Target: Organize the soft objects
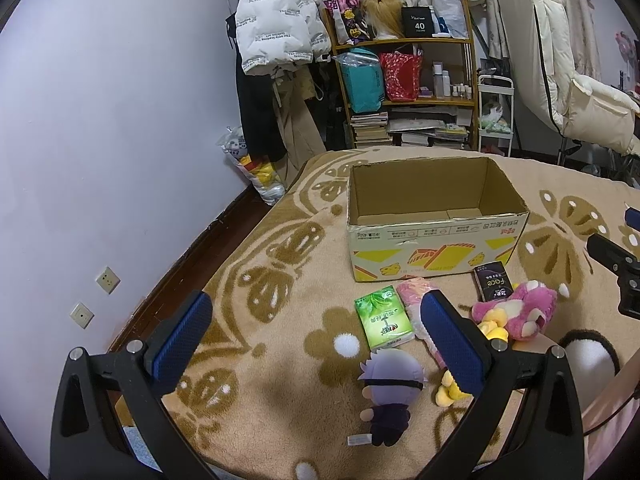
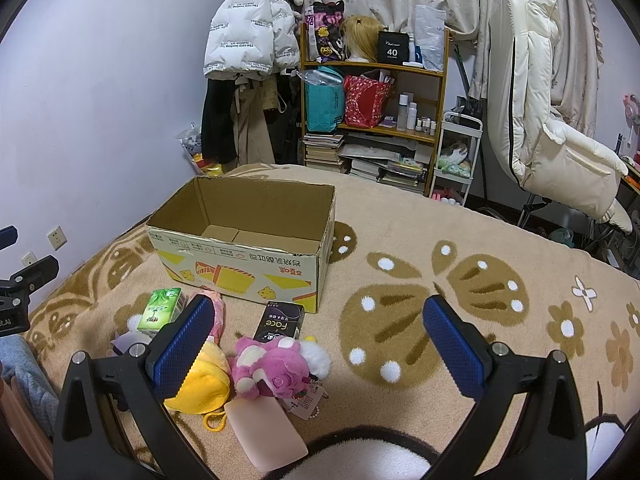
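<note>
1. Toys lie loose on the bed blanket (image 2: 400, 220), none yet in the box (image 1: 432, 236), so the sorting looks barely begun.
2. The left tongs (image 1: 316, 340) hover wide apart and hold nothing; the grey-haired doll (image 1: 390, 392) sits just ahead between their tips, with the green tissue pack (image 1: 382, 316) beyond it and the pink roll (image 1: 416, 300) by the right finger.
3. The right tongs (image 2: 316, 340) are also wide and empty; the pink bear (image 2: 272, 368) lies between the fingers, nearer the left one, beside the yellow plush (image 2: 204, 384) and the black pack (image 2: 280, 322).
4. The box stands open, beyond both tongs.
5. The likely next move: lower one pair onto a plush, close gently, and carry it forward over the box rim.
</note>
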A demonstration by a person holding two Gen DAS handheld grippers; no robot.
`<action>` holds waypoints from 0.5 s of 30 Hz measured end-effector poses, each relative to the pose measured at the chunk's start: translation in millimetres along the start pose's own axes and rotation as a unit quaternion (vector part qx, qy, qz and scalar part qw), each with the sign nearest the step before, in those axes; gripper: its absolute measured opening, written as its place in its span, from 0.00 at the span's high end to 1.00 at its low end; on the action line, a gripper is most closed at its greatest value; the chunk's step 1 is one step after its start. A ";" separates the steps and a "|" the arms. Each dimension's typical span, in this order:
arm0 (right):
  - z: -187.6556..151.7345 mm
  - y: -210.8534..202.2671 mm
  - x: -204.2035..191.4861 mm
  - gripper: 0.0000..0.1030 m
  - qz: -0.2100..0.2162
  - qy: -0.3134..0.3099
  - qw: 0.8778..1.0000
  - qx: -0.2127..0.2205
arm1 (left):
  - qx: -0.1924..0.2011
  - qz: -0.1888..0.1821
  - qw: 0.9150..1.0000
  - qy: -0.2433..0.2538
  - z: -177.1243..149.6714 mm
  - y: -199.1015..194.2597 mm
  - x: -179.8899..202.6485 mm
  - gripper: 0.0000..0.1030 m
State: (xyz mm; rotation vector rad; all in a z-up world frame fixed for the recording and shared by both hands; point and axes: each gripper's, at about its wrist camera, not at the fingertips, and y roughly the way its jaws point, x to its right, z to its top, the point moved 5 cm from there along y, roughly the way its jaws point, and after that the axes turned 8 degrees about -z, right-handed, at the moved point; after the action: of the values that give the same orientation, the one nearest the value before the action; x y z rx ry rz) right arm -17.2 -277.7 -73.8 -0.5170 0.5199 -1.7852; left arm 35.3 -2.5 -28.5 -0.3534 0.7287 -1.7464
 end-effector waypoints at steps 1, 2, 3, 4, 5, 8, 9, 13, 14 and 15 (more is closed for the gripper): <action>-0.1 0.1 0.1 0.00 0.001 0.000 1.000 0.000 | 0.000 0.001 1.000 0.000 -0.1 -0.2 0.0 0.00; 0.0 0.0 0.0 0.00 0.000 0.000 1.000 0.000 | -0.001 0.000 1.000 0.001 0.3 0.0 -0.2 0.00; 0.0 0.0 0.0 0.00 0.000 0.000 1.000 0.000 | -0.002 0.000 1.000 0.001 0.5 0.1 -0.3 0.00; -0.4 0.3 0.3 0.00 0.001 0.000 1.000 0.000 | -0.002 0.001 1.000 0.002 0.5 0.5 0.0 0.00; 0.0 0.1 0.1 0.00 0.000 0.000 1.000 0.000 | -0.003 0.000 1.000 0.002 0.6 0.9 0.3 0.00; -0.1 0.0 0.1 0.00 0.000 0.000 1.000 0.000 | -0.003 0.000 1.000 0.002 0.7 1.1 -0.4 0.00; -0.1 0.1 0.1 0.00 0.000 0.000 1.000 0.000 | -0.002 0.000 1.000 0.001 0.7 1.0 -0.7 0.00; -0.3 0.7 0.3 0.00 0.000 0.000 1.000 0.000 | -0.004 0.000 1.000 0.002 0.4 1.2 -1.0 0.00; 0.0 0.1 0.2 0.00 0.000 0.000 1.000 0.000 | -0.004 0.000 1.000 0.003 0.4 1.3 -0.9 0.00; 0.0 0.1 0.2 0.00 0.000 0.000 1.000 0.000 | -0.004 0.000 1.000 0.004 0.5 1.3 -0.9 0.00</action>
State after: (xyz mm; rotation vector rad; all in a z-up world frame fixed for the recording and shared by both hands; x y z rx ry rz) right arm -17.2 -278.0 -73.8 -0.5175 0.5202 -1.7848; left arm 36.8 -2.0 -28.8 -0.3537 0.7417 -1.7463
